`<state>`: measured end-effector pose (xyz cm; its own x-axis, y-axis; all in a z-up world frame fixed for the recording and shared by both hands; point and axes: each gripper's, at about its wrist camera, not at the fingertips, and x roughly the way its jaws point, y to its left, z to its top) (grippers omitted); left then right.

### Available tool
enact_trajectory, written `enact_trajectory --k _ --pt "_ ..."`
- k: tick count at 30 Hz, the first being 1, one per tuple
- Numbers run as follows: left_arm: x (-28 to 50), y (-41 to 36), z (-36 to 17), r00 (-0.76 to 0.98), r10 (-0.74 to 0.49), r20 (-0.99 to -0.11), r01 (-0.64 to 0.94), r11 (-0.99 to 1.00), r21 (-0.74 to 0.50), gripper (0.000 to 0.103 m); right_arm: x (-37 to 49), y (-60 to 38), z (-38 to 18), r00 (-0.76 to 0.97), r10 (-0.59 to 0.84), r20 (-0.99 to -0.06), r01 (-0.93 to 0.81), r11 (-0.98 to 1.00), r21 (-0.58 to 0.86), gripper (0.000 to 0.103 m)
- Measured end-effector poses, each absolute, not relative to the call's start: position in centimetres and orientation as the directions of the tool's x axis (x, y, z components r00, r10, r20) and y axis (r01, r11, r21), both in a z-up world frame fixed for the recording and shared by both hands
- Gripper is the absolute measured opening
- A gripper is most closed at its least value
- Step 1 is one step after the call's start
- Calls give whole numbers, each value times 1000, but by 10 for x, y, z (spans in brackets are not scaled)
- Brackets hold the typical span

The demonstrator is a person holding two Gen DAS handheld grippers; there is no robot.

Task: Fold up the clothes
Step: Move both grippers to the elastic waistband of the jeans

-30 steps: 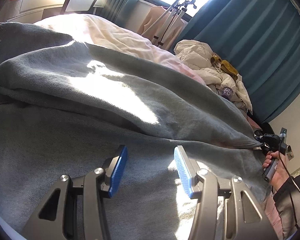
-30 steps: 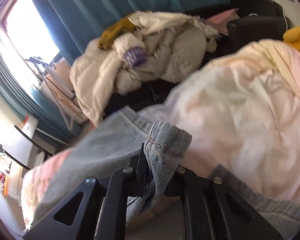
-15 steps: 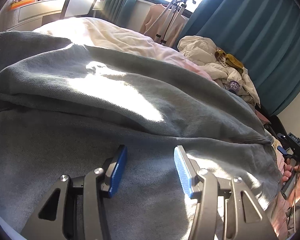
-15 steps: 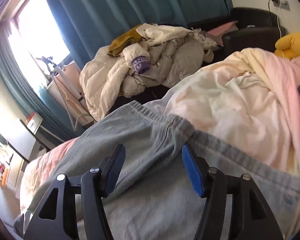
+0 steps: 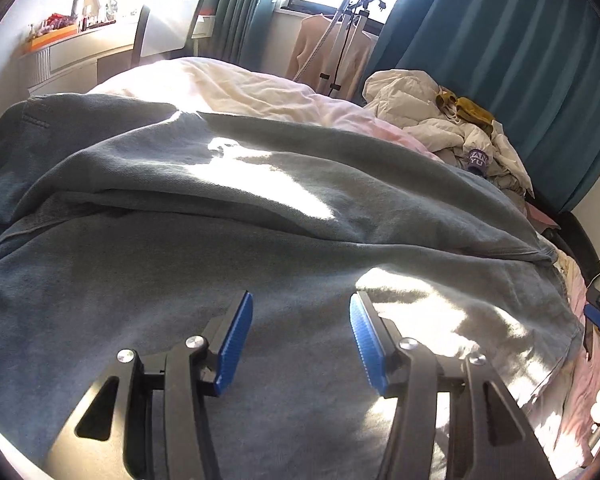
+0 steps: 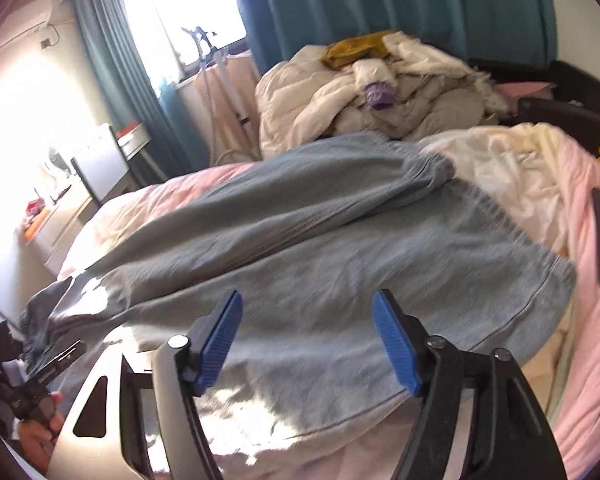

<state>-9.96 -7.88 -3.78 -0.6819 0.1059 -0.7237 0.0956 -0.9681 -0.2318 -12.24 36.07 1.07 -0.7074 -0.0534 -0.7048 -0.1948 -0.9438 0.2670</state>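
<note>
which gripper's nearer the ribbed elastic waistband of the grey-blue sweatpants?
Right. The right gripper hangs open above the grey-blue sweatpants at the end with the ribbed elastic waistband; the left gripper is open over the opposite end.

One grey garment [image 6: 320, 264], one pink duvet [image 6: 580, 216], one clothes pile [image 6: 380, 92], two hand-held grippers: left [image 5: 300, 340], right [image 6: 307, 344].

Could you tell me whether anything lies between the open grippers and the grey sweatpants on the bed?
Nothing visible does. The left gripper and right gripper both hang open directly over the grey sweatpants, with only bare fabric between their pads.
</note>
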Motion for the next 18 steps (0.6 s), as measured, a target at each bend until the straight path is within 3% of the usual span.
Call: enact_trajectory --k 2,10,18 --pt "-89 -81 -34 -680 80 -729 119 -969 -218 66 -118 355 9 -699 -76 -711 -168 -949 267 78" --pt "-41 -110 -19 -656 4 -754 253 -941 -225 87 -103 340 0 -655 -153 -740 -90 -957 276 79" --pt "9 -170 -9 -651 -49 -757 469 -810 -351 93 -103 346 -18 -608 -196 -769 -116 -937 330 79"
